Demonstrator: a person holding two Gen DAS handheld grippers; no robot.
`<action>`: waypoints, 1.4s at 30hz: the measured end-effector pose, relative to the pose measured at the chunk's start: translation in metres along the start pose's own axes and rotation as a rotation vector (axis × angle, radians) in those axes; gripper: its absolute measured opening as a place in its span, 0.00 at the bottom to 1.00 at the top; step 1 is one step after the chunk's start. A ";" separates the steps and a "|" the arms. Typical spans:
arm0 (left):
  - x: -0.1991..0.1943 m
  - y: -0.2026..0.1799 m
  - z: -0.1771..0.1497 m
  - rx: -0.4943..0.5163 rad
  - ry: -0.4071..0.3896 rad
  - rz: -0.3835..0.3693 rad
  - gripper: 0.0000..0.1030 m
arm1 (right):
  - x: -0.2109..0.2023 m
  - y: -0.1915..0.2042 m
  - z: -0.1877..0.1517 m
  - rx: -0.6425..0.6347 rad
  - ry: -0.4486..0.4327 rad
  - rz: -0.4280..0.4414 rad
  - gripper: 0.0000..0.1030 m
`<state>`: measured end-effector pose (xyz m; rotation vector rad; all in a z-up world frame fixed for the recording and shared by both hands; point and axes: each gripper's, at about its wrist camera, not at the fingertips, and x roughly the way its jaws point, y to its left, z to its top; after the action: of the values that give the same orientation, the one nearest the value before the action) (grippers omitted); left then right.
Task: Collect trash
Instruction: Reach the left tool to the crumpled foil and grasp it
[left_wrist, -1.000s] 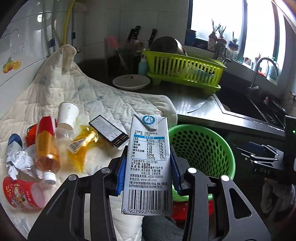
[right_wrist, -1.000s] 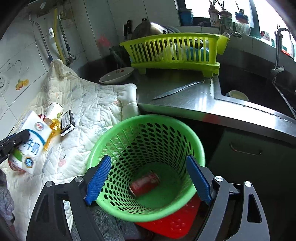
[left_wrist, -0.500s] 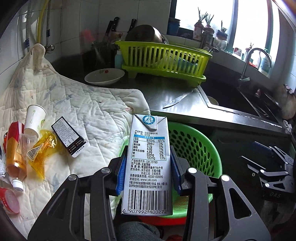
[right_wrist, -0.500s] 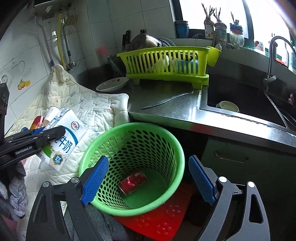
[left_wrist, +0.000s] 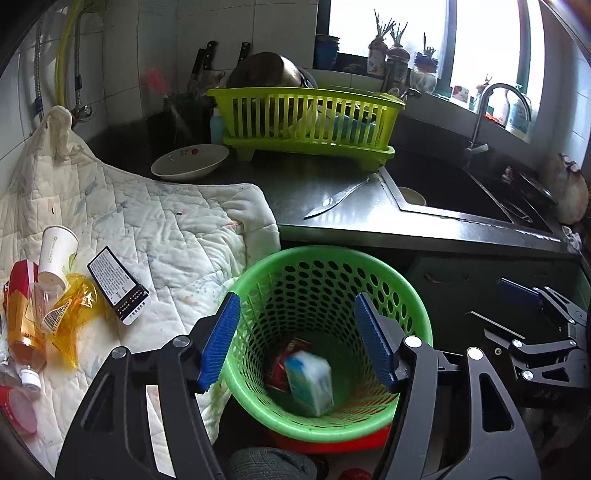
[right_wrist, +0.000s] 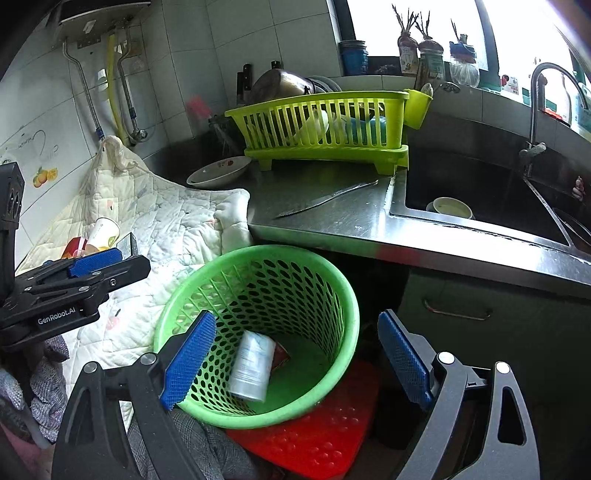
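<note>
Jaws spread wide on the left gripper (left_wrist: 297, 341), nothing between the blue pads, and it hangs right over the green basket (left_wrist: 413, 295). Down inside the basket lies the milk carton (left_wrist: 309, 382), tilted on its side, touching a red can (left_wrist: 282, 365) half hidden beneath it. Right gripper (right_wrist: 297, 360) is open too, jaws set apart on either side of the basket's near wall, gripping nothing; from that side the carton (right_wrist: 251, 365) shows pale against the mesh. The basket stands on a red mat (right_wrist: 314, 432), just in front of the steel worktop (left_wrist: 354, 218) edge.

More trash waits on the quilted cloth (left_wrist: 166, 229) to the left: a paper cup (left_wrist: 55, 254) on its side, an orange bottle (left_wrist: 24, 332), a yellow wrapper (left_wrist: 70, 317), a small black-and-white box (left_wrist: 118, 286), and a red cup (left_wrist: 16, 408) at the near corner. All of it is bunched along the cloth's left side, well apart from the basket, with bare quilt between.

Back on the worktop, a knife (left_wrist: 334, 201) lies near the sink (left_wrist: 450, 188) corner, a white bowl (left_wrist: 190, 166) sits beside the yellow-green dish rack (left_wrist: 306, 122).
</note>
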<state>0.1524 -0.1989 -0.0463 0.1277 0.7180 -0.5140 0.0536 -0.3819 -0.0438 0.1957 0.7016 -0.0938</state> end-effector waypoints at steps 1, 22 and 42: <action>-0.002 0.002 0.000 -0.004 -0.003 0.004 0.62 | 0.000 0.002 0.000 -0.003 0.000 0.003 0.84; -0.073 0.112 -0.033 -0.213 -0.038 0.260 0.71 | 0.022 0.088 0.016 -0.124 0.027 0.140 0.86; -0.128 0.300 -0.061 -0.572 -0.015 0.679 0.71 | 0.062 0.199 0.027 -0.291 0.082 0.289 0.86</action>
<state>0.1824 0.1308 -0.0263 -0.1678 0.7313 0.3448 0.1480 -0.1943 -0.0350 0.0203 0.7527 0.2932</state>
